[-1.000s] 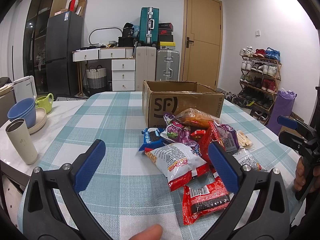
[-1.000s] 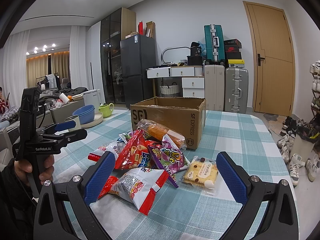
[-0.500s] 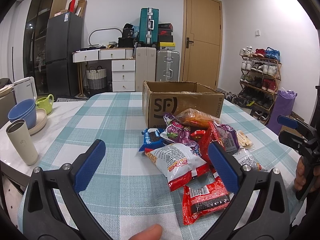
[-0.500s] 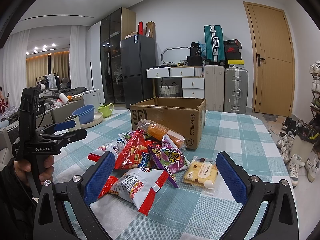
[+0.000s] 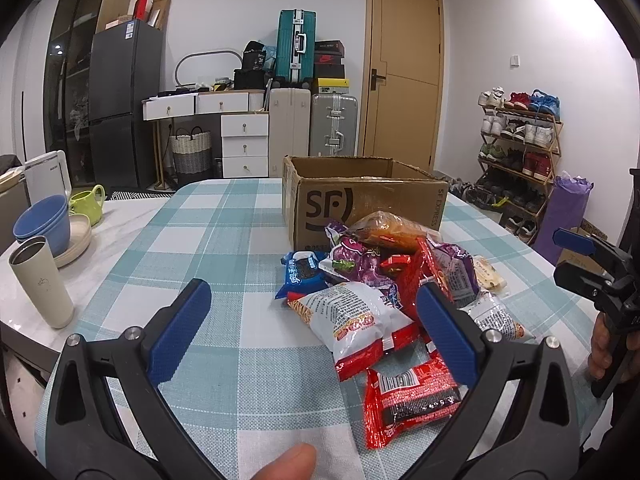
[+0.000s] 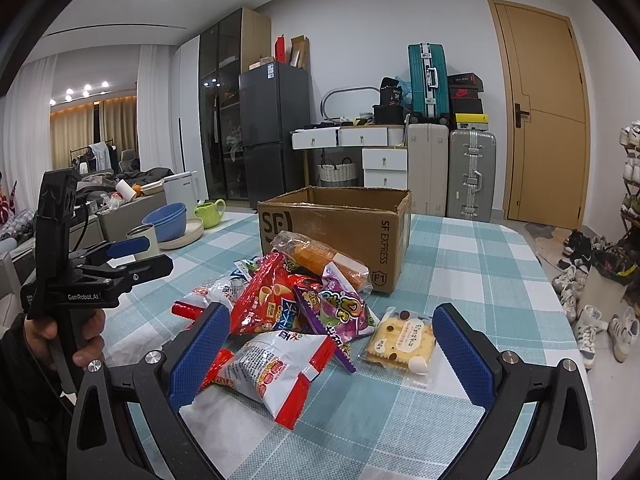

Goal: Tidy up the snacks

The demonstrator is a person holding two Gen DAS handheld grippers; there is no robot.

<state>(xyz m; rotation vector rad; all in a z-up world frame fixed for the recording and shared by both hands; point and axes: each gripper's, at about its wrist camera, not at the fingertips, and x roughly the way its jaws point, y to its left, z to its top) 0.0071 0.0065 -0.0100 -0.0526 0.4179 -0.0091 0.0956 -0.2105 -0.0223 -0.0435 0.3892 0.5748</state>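
Note:
A pile of snack packets (image 5: 384, 280) lies on the checked tablecloth in front of an open cardboard SF box (image 5: 360, 200). The pile holds a white-and-red bag (image 5: 352, 316), a red wafer packet (image 5: 412, 396), a blue cookie packet (image 5: 300, 270) and an orange bread pack (image 5: 392, 228). My left gripper (image 5: 312, 316) is open and empty, hovering near the pile's left side. My right gripper (image 6: 332, 344) is open and empty above the pile (image 6: 304, 300), with a biscuit pack (image 6: 404, 340) between its fingers. The box (image 6: 336, 232) stands behind.
A beige tumbler (image 5: 42, 280), blue bowls on a plate (image 5: 44, 224) and a green mug (image 5: 86, 204) stand on the table's left part. Suitcases, drawers, a fridge and a shoe rack (image 5: 516, 152) line the room beyond.

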